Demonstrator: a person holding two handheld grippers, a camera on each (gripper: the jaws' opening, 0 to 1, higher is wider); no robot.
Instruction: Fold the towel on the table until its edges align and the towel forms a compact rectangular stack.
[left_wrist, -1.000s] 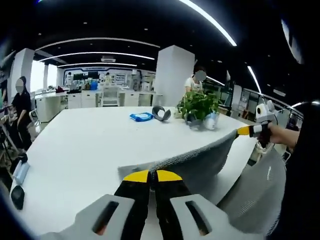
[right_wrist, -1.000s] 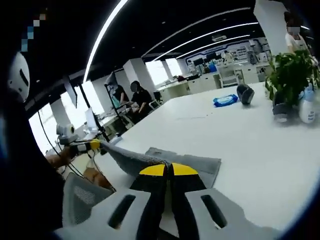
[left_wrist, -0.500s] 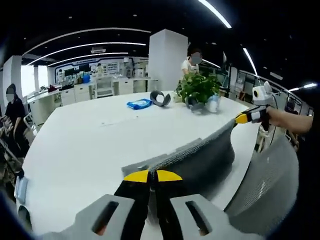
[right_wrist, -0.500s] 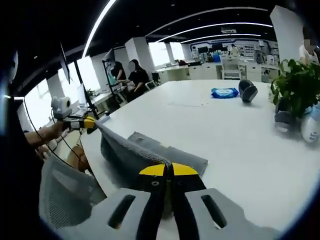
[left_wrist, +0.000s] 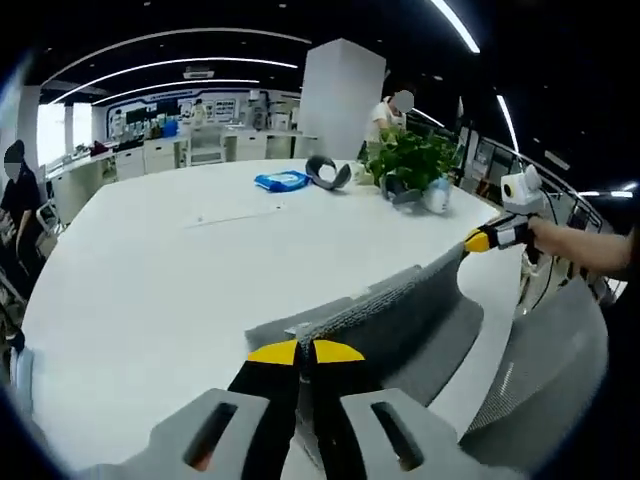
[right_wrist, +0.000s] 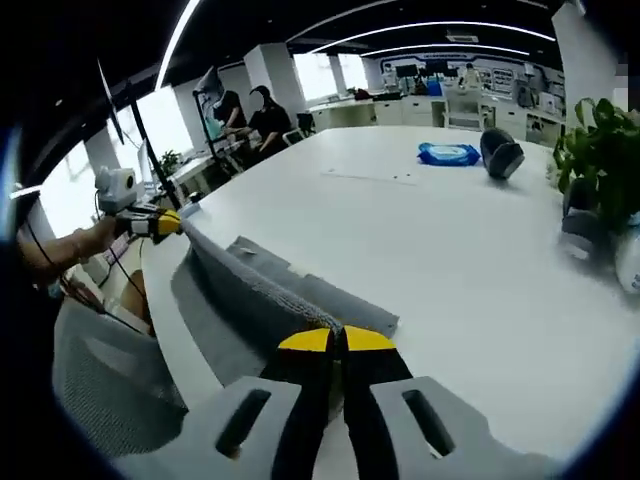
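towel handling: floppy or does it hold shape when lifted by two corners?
Probably floppy: the grey towel hangs between the left gripper and right gripper, its held edge taut while the rest drapes onto the table. Likely light, since two corner pinches carry it. The coarse knit probably grips rather than slips.

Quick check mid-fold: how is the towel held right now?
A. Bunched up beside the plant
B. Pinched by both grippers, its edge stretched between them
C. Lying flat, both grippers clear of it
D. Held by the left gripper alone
B: the towel has one end in the shut left gripper and runs taut to the right gripper, also shut on it.
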